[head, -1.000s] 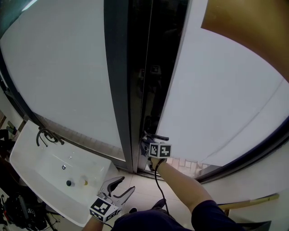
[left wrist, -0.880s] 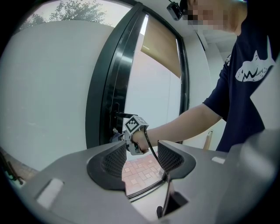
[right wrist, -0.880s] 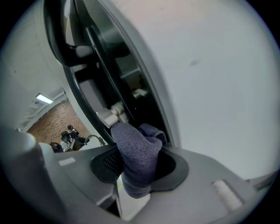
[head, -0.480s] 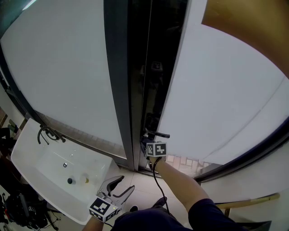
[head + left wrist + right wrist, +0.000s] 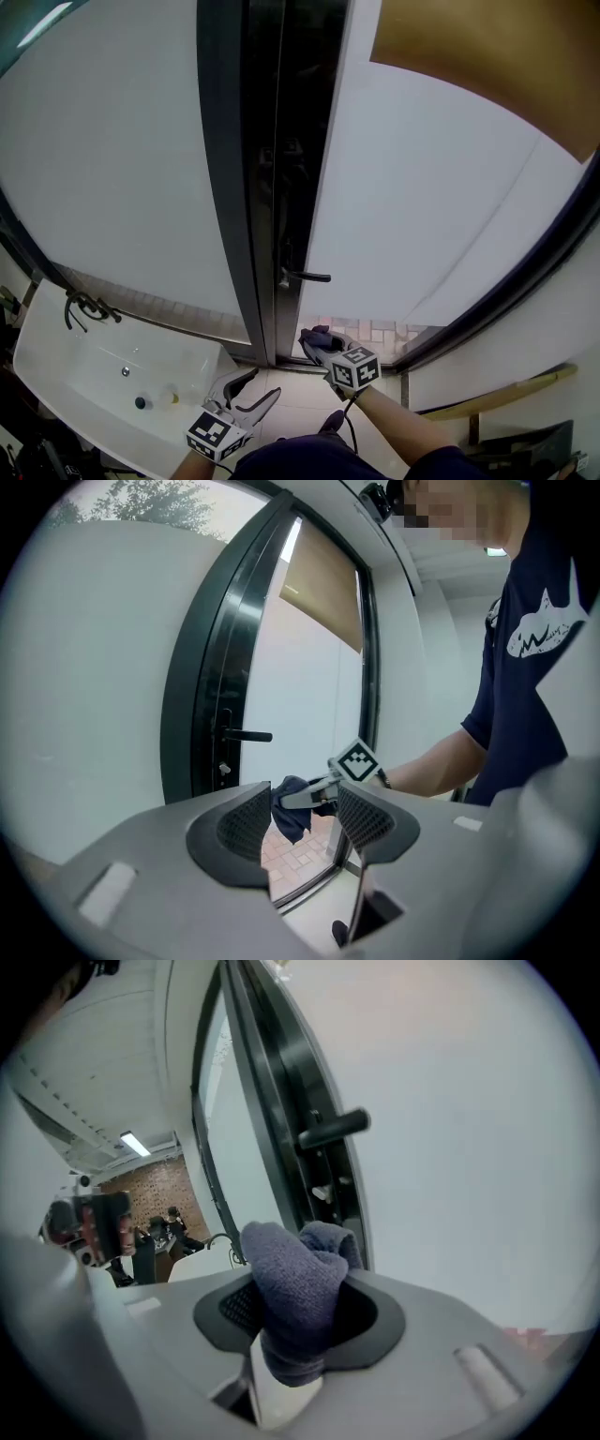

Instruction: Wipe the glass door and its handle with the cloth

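Observation:
The glass door [image 5: 422, 216] stands in a dark frame, its black lever handle [image 5: 307, 277] jutting to the right. My right gripper [image 5: 314, 343] hangs below the handle and clear of it, shut on a bunched dark blue cloth [image 5: 319, 334]. In the right gripper view the cloth [image 5: 295, 1279] bulges out between the jaws, and the handle [image 5: 333, 1129] is above it. My left gripper [image 5: 246, 389] is low at the left, open and empty. From the left gripper view, the handle [image 5: 246, 735] and the cloth [image 5: 289, 808] in the right gripper [image 5: 314, 794] show ahead.
A white sink [image 5: 56, 375] with a black tap [image 5: 86, 305] sits at lower left. A brown blind [image 5: 487, 66] covers the door's upper right. Pale floor tiles [image 5: 291, 394] lie under both grippers, and a wooden strip [image 5: 497, 398] runs at the right.
My right gripper has drawn back from the handle toward me, keeping the cloth. The head view has shifted slightly. The left gripper has hardly moved.

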`<state>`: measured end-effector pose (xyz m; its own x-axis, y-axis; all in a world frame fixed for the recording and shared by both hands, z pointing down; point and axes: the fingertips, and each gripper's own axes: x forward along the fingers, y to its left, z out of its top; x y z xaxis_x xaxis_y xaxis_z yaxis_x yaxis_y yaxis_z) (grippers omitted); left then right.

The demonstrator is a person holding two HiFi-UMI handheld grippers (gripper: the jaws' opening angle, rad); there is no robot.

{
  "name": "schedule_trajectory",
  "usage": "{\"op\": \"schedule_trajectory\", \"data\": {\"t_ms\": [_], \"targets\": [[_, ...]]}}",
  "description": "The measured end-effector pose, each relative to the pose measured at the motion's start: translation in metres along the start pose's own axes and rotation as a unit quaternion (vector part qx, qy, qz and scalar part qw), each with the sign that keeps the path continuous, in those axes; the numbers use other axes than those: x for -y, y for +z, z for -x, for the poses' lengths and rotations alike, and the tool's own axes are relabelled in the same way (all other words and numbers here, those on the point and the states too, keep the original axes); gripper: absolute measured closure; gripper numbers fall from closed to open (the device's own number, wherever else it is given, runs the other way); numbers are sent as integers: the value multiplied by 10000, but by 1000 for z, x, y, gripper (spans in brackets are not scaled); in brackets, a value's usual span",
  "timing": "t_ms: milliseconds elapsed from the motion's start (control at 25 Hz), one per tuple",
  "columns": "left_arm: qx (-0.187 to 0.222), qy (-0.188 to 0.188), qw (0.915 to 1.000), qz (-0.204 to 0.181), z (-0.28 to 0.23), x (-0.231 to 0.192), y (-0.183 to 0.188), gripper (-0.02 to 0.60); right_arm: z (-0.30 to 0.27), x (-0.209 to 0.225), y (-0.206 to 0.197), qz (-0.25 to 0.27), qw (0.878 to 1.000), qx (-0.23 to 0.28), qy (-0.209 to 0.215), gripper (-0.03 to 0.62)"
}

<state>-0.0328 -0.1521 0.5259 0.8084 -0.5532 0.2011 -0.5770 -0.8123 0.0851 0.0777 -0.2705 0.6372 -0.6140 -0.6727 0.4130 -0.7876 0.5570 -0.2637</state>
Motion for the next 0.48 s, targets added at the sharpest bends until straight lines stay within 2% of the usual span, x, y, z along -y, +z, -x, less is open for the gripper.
{"op": "schedule_trajectory", "data": {"t_ms": [120, 280, 480], "targets": [[-46, -374, 9992, -91, 0, 12, -3, 360, 51, -20, -6, 185, 9993, 250, -190, 441], [-145, -816, 9964, -168, -1, 33, -12, 360, 112, -43, -18, 8, 9967, 604, -539, 439], [-144, -1088, 9936, -252, -5, 55, -12, 359, 177, -60, -40, -2, 9930, 775, -891, 439]]}}
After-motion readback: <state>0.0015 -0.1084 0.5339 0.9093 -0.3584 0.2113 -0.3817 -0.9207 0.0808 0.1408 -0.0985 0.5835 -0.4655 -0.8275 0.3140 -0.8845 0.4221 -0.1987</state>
